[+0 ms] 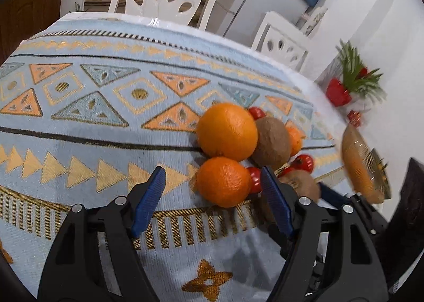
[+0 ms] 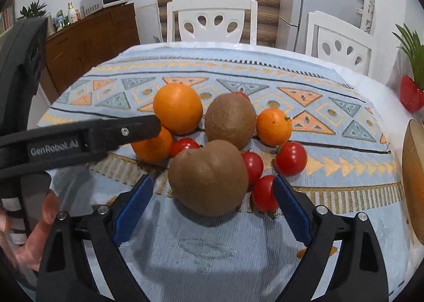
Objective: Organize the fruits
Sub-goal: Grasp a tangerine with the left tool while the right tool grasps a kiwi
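1. One patterned tablecloth (image 2: 265,243) covers the table; all fruit sits clustered mid-cloth.
2. Right gripper (image 2: 212,197): jaws spread wide, empty, flanking the nearest kiwi (image 2: 209,178) without touching it.
3. Left gripper (image 1: 213,185): jaws spread, empty, near a small orange (image 1: 222,182).
4. Large orange (image 2: 177,108) sits behind, second kiwi (image 2: 230,123) beside it.
5. Tomatoes (image 2: 290,154) lie scattered among them.
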A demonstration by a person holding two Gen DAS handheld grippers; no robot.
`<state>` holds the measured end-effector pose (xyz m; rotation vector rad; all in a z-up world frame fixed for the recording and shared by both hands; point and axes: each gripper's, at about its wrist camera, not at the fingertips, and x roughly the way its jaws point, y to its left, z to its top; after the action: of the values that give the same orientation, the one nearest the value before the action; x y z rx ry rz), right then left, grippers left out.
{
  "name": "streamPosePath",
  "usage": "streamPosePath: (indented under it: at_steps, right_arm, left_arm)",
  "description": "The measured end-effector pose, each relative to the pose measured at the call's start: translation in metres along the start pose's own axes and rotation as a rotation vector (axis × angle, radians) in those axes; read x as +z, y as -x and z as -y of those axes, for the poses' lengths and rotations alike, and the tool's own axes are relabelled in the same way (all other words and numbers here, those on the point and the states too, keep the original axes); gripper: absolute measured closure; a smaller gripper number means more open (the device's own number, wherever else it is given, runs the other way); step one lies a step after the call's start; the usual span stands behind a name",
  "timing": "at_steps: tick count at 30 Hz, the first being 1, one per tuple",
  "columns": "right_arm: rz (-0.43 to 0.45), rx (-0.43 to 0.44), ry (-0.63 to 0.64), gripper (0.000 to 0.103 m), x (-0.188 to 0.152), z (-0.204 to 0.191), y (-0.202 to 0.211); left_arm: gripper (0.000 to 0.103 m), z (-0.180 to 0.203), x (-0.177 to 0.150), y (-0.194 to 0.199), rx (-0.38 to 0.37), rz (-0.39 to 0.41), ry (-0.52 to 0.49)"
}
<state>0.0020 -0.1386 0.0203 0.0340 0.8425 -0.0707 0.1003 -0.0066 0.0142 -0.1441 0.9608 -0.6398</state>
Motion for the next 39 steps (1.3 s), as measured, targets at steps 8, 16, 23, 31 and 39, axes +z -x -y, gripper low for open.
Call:
streamPosePath:
  at_steps: [8,16,23,31,39]
  right_arm:
    - [0.014,-0.052,0.018,0.024,0.000,-0.004,-0.002]
    - [0.024,-0.019,0.027,0.042,0.000,-0.005,0.000]
    - [0.025,0.018,-0.007,0.042,0.000,0.003,0.001]
    - [0.026,0.051,-0.026,0.042,-0.001,0.007,0.003]
    - [0.046,0.104,-0.076,0.042,-0.006,0.019,0.015]
  left_arm:
    - [0.041,0.008,-0.004,-0.008,0.046,-0.013,-0.041]
    - [0.058,0.015,-0.005,-0.008,0.029,-0.013,-0.083]
    - [0.059,0.012,-0.005,-0.005,0.015,-0.010,-0.073]
    - [0.059,0.014,-0.005,0.007,-0.009,0.036,-0.068]
    - [0.059,0.019,-0.006,0.012,0.025,0.068,-0.096]
